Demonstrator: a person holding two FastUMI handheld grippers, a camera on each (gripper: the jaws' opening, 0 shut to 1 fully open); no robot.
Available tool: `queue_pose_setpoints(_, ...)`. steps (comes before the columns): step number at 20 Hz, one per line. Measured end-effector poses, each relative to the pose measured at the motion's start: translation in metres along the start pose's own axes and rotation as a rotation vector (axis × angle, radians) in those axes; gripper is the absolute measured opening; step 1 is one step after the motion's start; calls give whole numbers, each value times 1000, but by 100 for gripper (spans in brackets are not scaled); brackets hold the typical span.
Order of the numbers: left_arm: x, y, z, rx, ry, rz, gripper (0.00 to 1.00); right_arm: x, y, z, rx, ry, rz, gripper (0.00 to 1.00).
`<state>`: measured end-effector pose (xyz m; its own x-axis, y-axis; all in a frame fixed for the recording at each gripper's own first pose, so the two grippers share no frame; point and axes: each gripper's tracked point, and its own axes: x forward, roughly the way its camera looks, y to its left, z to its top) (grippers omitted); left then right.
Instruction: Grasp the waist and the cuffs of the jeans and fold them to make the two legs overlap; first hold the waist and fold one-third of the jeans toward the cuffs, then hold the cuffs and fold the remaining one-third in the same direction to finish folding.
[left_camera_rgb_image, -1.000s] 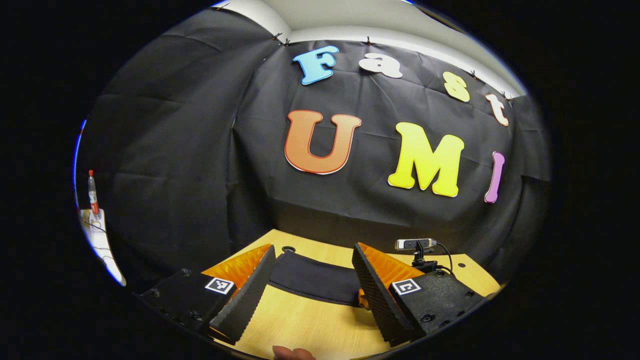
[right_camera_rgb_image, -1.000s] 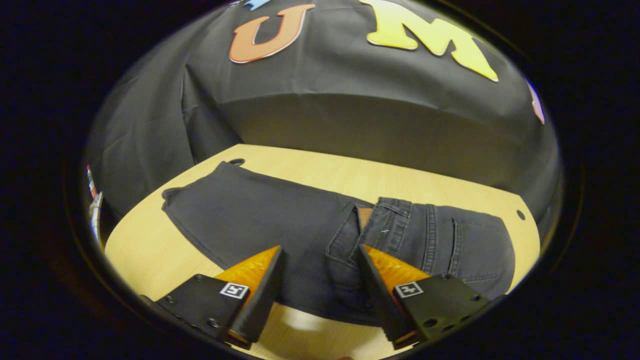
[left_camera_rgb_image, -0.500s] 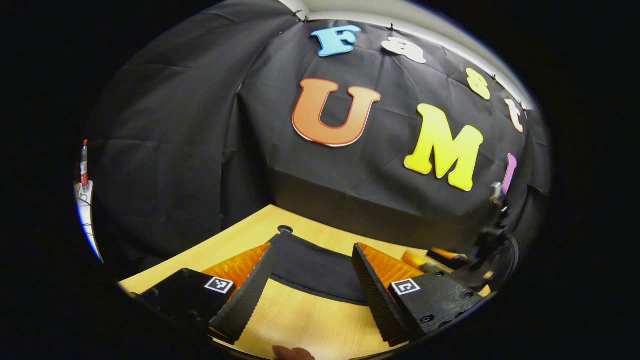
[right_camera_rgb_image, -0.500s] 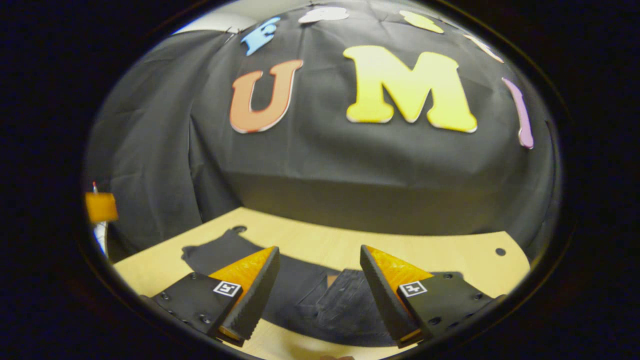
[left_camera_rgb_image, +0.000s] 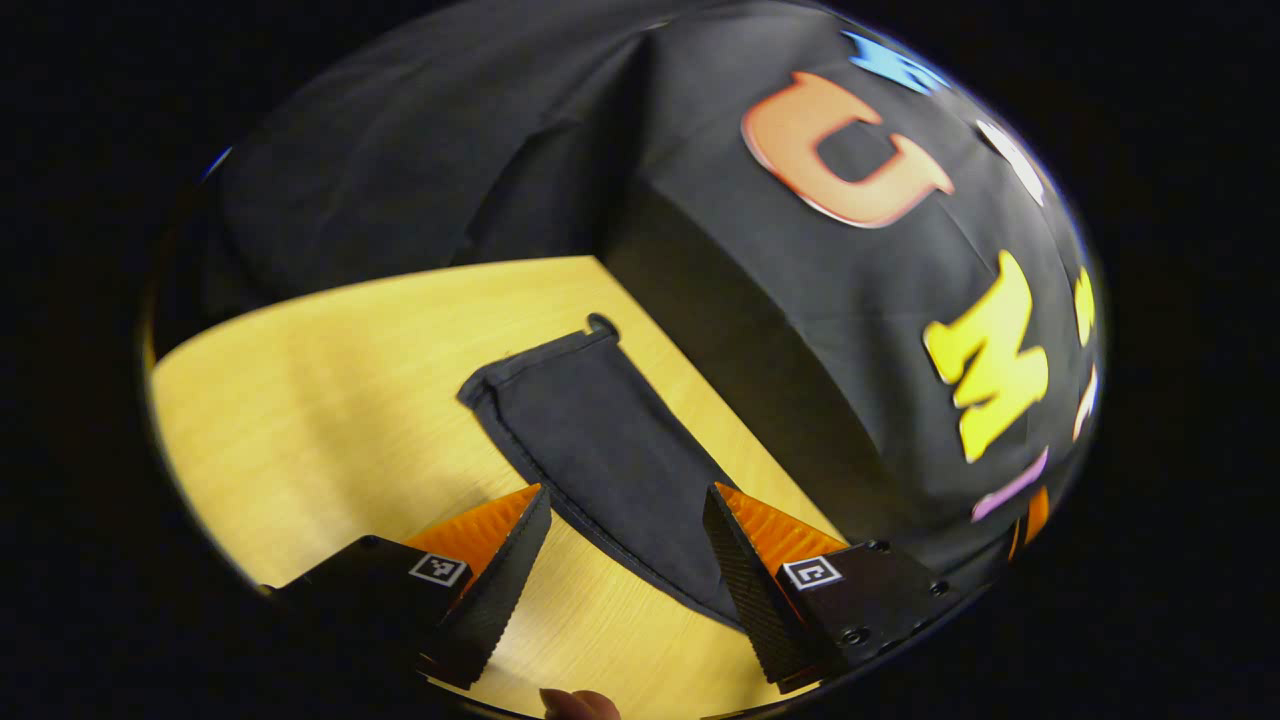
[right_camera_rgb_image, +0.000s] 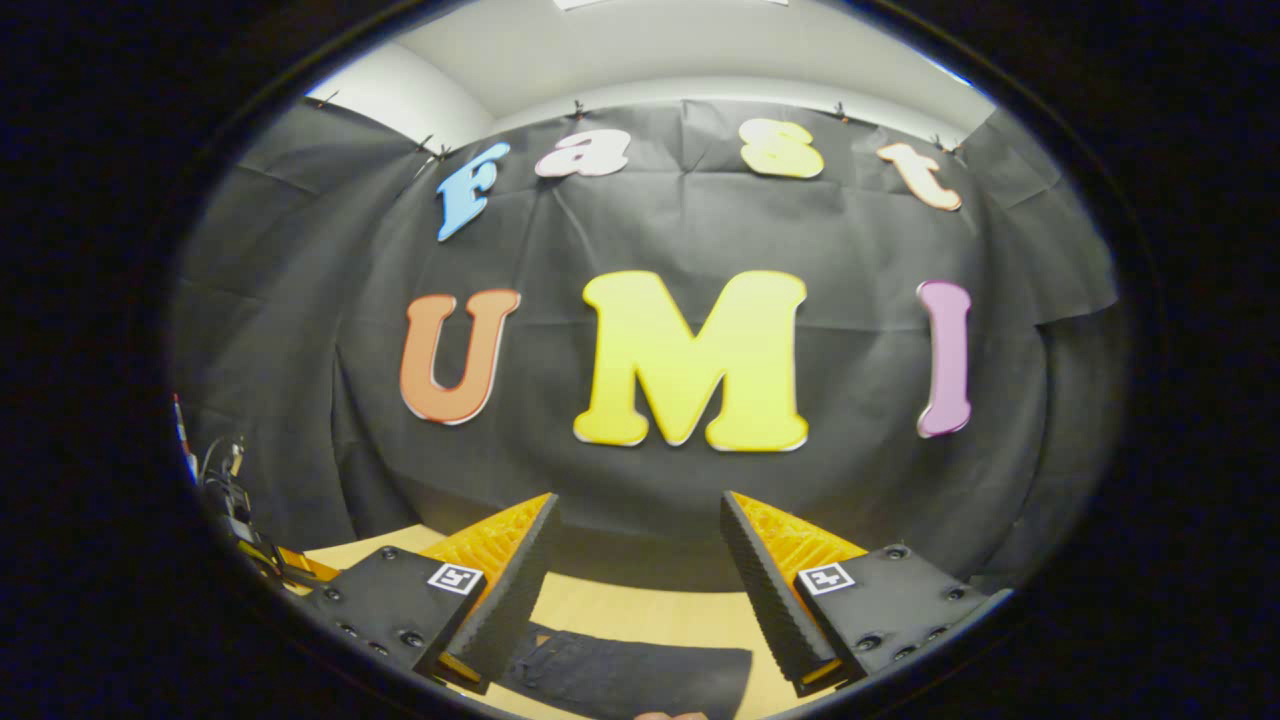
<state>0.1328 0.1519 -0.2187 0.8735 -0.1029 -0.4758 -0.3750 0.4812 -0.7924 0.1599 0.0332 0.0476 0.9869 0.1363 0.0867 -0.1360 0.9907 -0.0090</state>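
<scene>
Now my left tongs (left_camera_rgb_image: 625, 545) hover agape over the dark denim jeans (left_camera_rgb_image: 610, 450), cuff at 11 o'clock on the pale wooden surface (left_camera_rgb_image: 330, 400); right tongs (right_camera_rgb_image: 640, 575) gape too. Next: gripping waist and cuffs.

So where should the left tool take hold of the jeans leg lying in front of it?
At the cuff, the hemmed far end of the jeans, which lie flat on the table. The open left tool would probably best come over the near long edge.
</scene>
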Motion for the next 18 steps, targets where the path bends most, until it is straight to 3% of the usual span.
queue_pose_setpoints(3, 19, 37, 15, -218, 15, 65, 99, -21, -59, 25, -29, -27, -105, 98)
queue_pose_setpoints(9, 44, 54, 21, -475, 36, 56, 99, -54, -129, 52, -58, -49, -261, 98)
queue_pose_setpoints(13, 58, 48, 31, -494, 14, 19, 98, -65, -142, 65, -89, -62, -296, 98)
queue_pose_setpoints(18, 83, 34, 45, -560, -17, -96, 98, -77, -163, 71, -112, -48, -344, 98)
